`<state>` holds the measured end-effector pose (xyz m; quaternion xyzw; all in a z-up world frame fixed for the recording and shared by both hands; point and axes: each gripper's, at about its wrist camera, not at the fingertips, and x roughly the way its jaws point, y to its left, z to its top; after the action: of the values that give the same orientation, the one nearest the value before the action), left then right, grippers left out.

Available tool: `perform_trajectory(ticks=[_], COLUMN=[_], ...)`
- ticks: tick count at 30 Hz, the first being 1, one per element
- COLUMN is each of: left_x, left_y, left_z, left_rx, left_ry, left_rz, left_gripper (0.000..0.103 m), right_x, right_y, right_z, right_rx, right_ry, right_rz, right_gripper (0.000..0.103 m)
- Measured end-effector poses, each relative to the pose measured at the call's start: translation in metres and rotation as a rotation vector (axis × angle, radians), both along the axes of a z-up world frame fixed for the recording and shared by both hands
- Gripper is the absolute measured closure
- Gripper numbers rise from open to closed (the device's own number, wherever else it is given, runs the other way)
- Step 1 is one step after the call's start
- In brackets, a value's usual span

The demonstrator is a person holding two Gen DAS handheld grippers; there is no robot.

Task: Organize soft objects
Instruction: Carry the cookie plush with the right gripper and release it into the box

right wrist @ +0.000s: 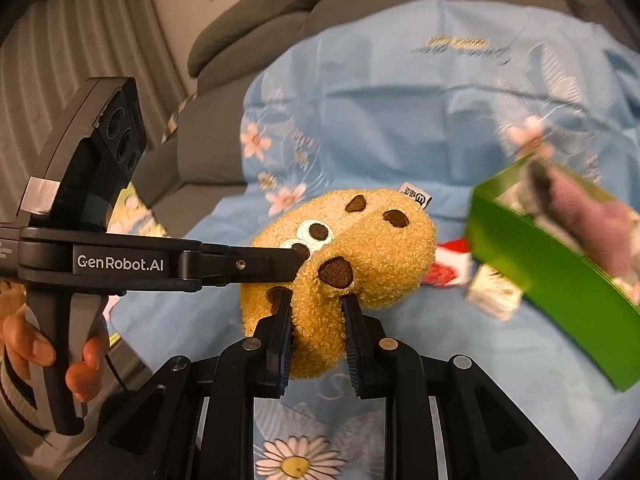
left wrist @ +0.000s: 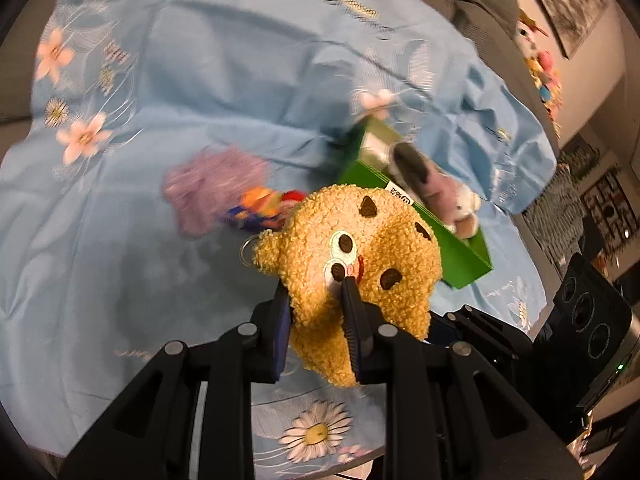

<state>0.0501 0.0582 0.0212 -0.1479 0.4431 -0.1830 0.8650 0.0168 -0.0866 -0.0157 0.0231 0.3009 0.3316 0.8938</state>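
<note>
Both grippers pinch one cookie plush beside the green box

The cookie plush (left wrist: 360, 252) is tan and curly-furred, with dark brown chip patches, two white-rimmed googly eyes, a small red mouth, a metal ring at one edge and a white tag with unreadable black print; it sits just in front of the green box (left wrist: 460, 256), over the blue flowered cloth (left wrist: 140, 220). The left gripper (left wrist: 316, 292) is closed tight on the plush's lower edge, and the right gripper (right wrist: 316, 304) is likewise squeezed into its fur from the other side. Seen from the right wrist, the left tool's side reads "GenRobot.AI". In the box lies a pink-and-grey plush (left wrist: 440, 192); left of the box, a blurred purple toy (left wrist: 212, 184)
</note>
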Motion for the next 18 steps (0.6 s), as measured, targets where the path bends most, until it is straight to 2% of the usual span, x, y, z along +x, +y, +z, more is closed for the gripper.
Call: perform_trajectory(ticks=[7, 18], left_x=[0.028, 0.102], left_y=[-0.061, -0.15], left_z=[0.031, 0.053], left_rx=[0.026, 0.051], left_ry=[-0.05, -0.064], left_rz=[-0.091, -0.183], left_gripper=[0.08, 0.08], right_x=[0.006, 0.065], right_y=[-0.054, -0.138], right_z=[0.024, 0.051], right_rx=[0.04, 0.098], right_ry=[-0.063, -0.102], right_rz=[-0.112, -0.288], right_gripper=[0.079, 0.079])
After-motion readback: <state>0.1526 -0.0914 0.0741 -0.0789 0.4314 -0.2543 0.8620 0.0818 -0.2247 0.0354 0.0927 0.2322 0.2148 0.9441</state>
